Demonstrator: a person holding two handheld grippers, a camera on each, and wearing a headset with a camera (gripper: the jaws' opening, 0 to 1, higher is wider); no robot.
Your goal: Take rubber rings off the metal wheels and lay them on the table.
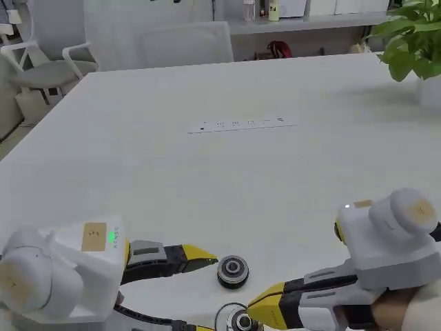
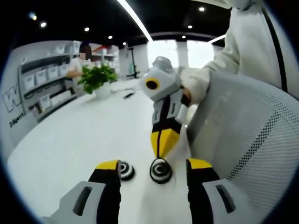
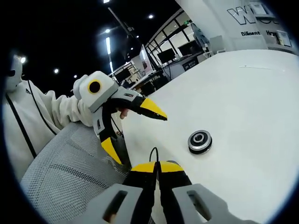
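On the white wall, big outlined letters begin with "W" and run out of sight. Beneath them a smaller line starts "Diligen"; the rest is too small for me to read.

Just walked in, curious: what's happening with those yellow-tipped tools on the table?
A person holds two claw tools over a white table. The right claw is shut, its tips down on the nearer metal wheel. The left claw is open, facing it. A second wheel beside it has its rubber ring on.

Head view overhead; gripper views face-to-face (sharing a wheel).
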